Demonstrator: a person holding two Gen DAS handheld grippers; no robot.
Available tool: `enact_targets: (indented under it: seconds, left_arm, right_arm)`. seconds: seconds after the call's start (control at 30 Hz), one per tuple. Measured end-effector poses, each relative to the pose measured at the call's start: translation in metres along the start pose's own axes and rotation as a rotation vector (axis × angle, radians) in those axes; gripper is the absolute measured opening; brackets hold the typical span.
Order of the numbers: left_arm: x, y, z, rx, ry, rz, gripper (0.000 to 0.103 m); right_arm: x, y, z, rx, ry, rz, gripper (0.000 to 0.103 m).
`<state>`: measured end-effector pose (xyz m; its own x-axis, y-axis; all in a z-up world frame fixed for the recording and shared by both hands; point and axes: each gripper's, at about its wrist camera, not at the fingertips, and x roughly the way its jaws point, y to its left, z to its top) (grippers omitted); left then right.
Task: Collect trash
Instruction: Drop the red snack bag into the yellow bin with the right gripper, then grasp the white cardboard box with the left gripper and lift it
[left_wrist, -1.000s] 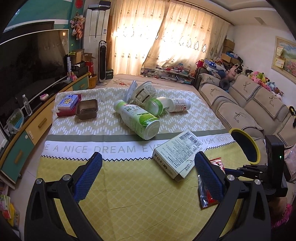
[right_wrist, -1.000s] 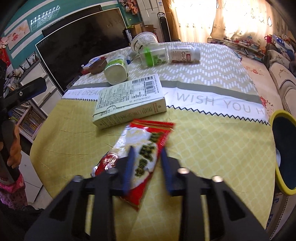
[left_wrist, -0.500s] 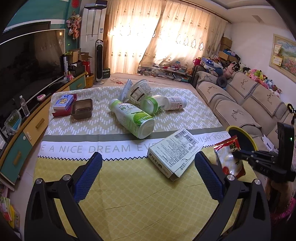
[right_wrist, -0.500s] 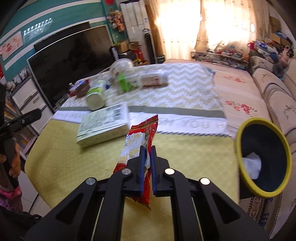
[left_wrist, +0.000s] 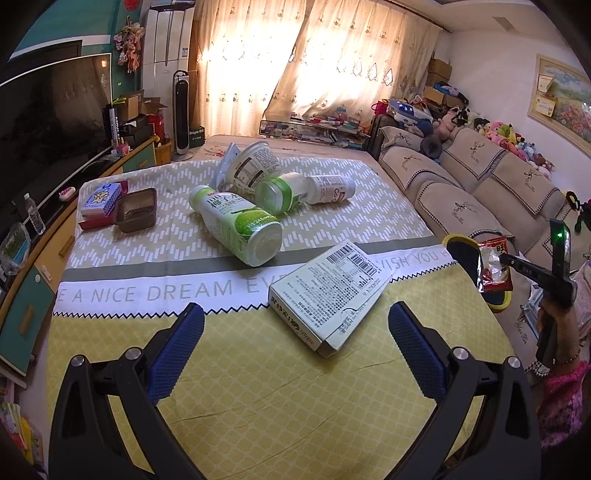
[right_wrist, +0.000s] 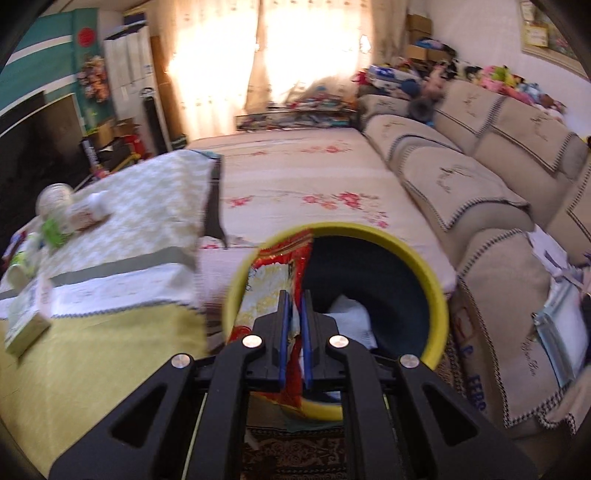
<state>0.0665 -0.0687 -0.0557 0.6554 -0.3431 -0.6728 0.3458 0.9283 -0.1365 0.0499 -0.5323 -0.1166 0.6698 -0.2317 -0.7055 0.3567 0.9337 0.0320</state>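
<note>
My right gripper (right_wrist: 294, 299) is shut on a red snack wrapper (right_wrist: 271, 280) and holds it over the left rim of a yellow-rimmed dark bin (right_wrist: 436, 288) beside the table. White paper lies inside the bin. In the left wrist view the wrapper (left_wrist: 493, 264) hangs in front of the bin (left_wrist: 452, 242) off the table's right edge. My left gripper (left_wrist: 295, 338) is open and empty above the yellow cloth, just short of a flat pale carton (left_wrist: 328, 295). Beyond it lie a green bottle (left_wrist: 238, 225), a white cup (left_wrist: 255, 164) and two small bottles (left_wrist: 306, 188).
A brown tin (left_wrist: 135, 208) and a blue card box (left_wrist: 101, 195) sit at the table's far left. A sofa (left_wrist: 480, 192) runs along the right, close behind the bin. A TV cabinet (left_wrist: 33, 229) runs along the left.
My right gripper closed on the wrapper, lifted it off the table and swung right, off the edge, to over the bin. The left gripper stayed open and barely moved.
</note>
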Motion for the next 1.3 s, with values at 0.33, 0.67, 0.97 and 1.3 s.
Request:
enact_targets:
  seconds: [0.33, 0.67, 0.97, 1.3]
  left_arm:
    - [0.017, -0.007, 0.000, 0.020, 0.040, -0.022, 0.098]
    - [0.048, -0.013, 0.001, 0.081, 0.099, -0.099, 0.098]
    - [0.080, -0.007, 0.010, 0.102, 0.129, -0.156, 0.098]
    - [0.106, -0.007, 0.019, 0.167, 0.167, -0.208, 0.098]
  right_arm:
    - [0.038, -0.040, 0.002, 0.063, 0.030, -0.081, 0.014]
    - [0.028, -0.033, 0.000, 0.070, 0.006, -0.047, 0.036]
    - [0.031, -0.018, -0.001, 0.042, 0.022, -0.014, 0.037]
    - [0.034, -0.016, -0.003, 0.030, 0.037, -0.002, 0.040]
